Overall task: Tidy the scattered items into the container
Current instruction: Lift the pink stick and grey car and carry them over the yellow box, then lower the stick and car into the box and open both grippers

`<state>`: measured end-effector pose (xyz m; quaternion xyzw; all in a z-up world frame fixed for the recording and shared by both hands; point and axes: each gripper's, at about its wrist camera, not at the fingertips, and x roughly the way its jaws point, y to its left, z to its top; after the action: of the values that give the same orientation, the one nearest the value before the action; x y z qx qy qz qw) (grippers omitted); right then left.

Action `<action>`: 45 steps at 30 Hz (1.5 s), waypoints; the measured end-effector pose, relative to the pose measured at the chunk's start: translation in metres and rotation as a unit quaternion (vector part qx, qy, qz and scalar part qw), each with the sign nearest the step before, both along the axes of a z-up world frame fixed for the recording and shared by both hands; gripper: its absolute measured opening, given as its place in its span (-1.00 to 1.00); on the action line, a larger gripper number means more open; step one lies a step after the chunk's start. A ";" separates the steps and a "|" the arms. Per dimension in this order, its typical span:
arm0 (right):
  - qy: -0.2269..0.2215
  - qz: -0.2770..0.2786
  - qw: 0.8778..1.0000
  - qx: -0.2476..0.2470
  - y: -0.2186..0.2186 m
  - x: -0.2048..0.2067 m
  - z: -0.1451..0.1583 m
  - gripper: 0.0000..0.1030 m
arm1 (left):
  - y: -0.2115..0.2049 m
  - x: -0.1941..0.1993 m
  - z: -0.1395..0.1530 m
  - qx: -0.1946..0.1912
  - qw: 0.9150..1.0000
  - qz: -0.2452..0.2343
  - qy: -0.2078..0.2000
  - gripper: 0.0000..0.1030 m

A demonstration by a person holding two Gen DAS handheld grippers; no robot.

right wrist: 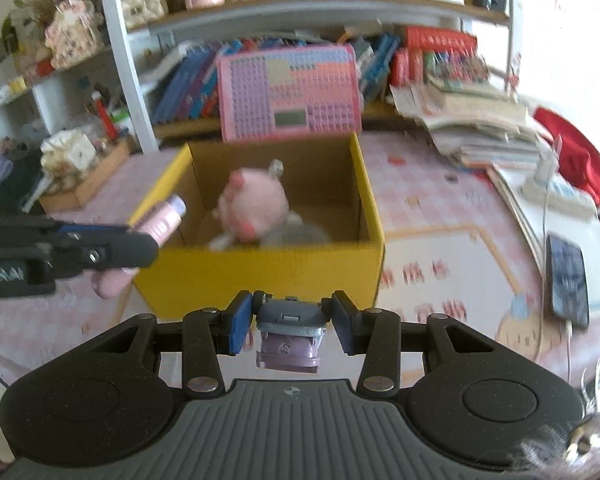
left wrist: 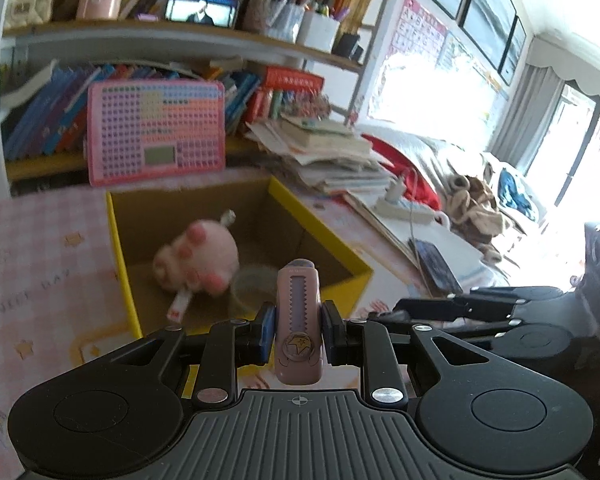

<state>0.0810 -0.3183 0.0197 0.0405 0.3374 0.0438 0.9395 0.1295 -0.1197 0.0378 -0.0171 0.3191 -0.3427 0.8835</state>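
A yellow cardboard box stands open on the pink checked tablecloth; it also shows in the right wrist view. Inside lie a pink plush pig and a clear tape roll. My left gripper is shut on a pink utility knife, held upright just before the box's near rim; the knife also shows at the box's left corner in the right wrist view. My right gripper is shut on a small grey and purple toy car in front of the box.
A pink calculator-like toy leans against the bookshelf behind the box. A stack of books and papers lies to the right, with a phone on a cable. A wooden tray of clutter sits at the left.
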 end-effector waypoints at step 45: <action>0.098 0.150 0.982 -0.061 0.009 0.170 -0.061 -0.20 | -0.038 0.108 -0.059 0.091 0.990 0.084 0.060 -0.51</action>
<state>0.2510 -0.3089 -0.0414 -0.0640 0.4320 0.1592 0.8854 0.2371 -0.1579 -0.0207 0.0163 0.3984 -0.2348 0.8865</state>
